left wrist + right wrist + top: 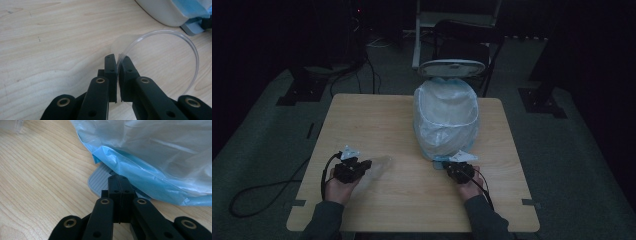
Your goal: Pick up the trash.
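Clear cup [160, 60] lies pinched at its rim by left jaws on pale wooden table [412, 200]; right jaws clenched empty.

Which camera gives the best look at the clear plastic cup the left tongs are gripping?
The left gripper view: the clear cup lies on its side, its round rim close up and pinched in the left tongs. The high view shows a faint shape; the right gripper view catches a corner at top left.
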Action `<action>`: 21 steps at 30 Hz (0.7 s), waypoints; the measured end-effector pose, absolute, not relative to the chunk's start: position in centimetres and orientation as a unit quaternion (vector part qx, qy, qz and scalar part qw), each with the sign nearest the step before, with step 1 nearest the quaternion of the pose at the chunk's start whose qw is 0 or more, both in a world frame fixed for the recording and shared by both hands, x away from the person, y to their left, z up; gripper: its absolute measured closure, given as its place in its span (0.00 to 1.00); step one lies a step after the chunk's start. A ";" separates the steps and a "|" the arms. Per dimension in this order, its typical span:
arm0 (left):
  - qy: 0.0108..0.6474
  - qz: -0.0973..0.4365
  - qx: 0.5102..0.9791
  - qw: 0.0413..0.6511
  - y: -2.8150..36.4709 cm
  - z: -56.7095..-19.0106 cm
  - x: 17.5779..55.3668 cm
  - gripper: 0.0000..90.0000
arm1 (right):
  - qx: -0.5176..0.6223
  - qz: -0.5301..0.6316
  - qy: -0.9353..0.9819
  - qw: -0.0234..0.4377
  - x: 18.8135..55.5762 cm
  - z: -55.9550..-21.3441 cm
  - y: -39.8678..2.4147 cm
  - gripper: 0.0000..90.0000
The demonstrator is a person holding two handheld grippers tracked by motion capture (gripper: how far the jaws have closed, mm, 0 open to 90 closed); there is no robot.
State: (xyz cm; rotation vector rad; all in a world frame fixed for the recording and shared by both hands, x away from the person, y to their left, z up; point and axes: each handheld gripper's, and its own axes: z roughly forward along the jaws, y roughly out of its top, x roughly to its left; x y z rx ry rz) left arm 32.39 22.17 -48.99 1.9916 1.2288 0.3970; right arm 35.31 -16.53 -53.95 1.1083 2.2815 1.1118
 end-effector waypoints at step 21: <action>0.466 0.192 0.763 0.406 21.6 -46.9 33.5 0.97 | 0.391 0.395 0.811 0.185 35.4 -53.9 -16.6 1.00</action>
